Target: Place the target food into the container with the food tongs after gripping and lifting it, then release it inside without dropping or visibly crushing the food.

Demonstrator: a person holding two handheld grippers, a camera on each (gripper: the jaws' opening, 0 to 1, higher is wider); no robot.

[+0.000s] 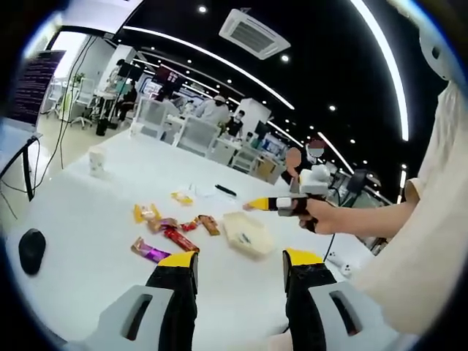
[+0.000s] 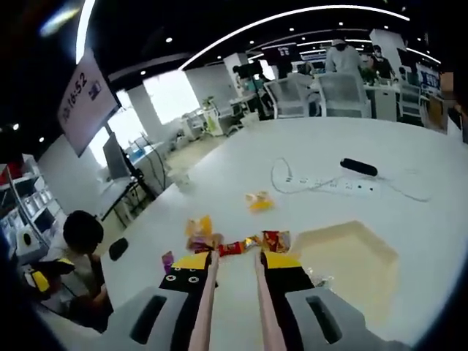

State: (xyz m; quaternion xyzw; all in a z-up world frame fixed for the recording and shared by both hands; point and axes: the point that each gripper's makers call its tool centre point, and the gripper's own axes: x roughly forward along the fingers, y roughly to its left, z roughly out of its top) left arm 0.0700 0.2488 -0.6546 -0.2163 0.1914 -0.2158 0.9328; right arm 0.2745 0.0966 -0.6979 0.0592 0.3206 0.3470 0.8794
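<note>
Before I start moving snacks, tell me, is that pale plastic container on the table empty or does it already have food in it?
Nearly empty: the container is open-topped and mostly bare inside; one small item lies in it, too small to identify. The wrapped snacks lie outside it on the table.

Bright ceiling strip lights (image 1: 380,58) glare overhead; fisheye bending and soft blur throughout.

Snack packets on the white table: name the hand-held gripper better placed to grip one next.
Right. The right hand-held gripper points straight at the wrapped snack packets, close beside the shallow cream container; the left hand-held gripper sits farther back, open.
</note>
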